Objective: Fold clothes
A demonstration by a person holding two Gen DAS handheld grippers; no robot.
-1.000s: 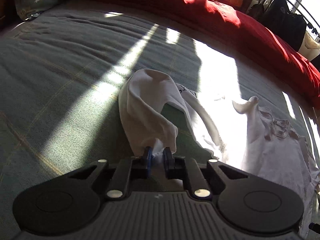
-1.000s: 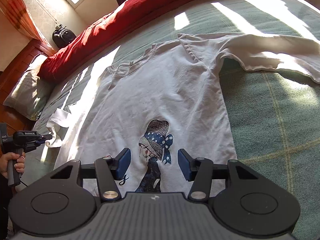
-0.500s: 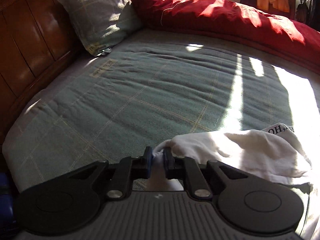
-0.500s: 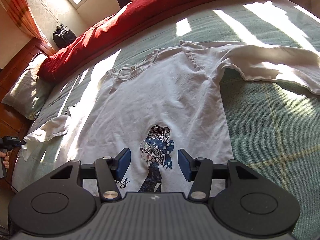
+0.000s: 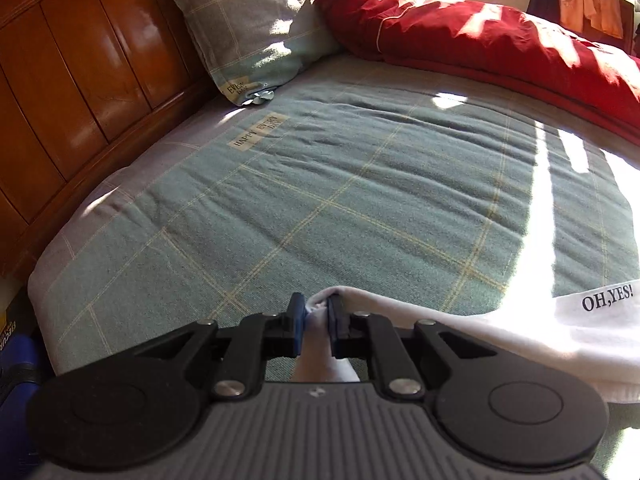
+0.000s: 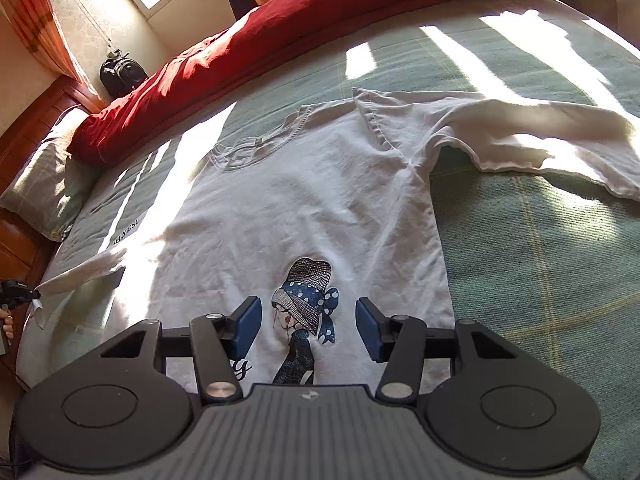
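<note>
Only right wrist view shows shirt's (image 6: 304,208) print (image 6: 306,300).

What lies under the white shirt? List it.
Under the white shirt only the green checked bedspread shows, around its edges. Whatever is beneath the shirt's body is covered.

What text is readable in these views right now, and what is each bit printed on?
"OH,YES!": white shirt sleeve.
"HAPPY EVERY DAY": cream label on green checked bedspread.
"EVERY DAY", partly creased: label on grey-green pillow.
Dark script ending in "y" beside girl print on shirt front: mostly hidden.
</note>
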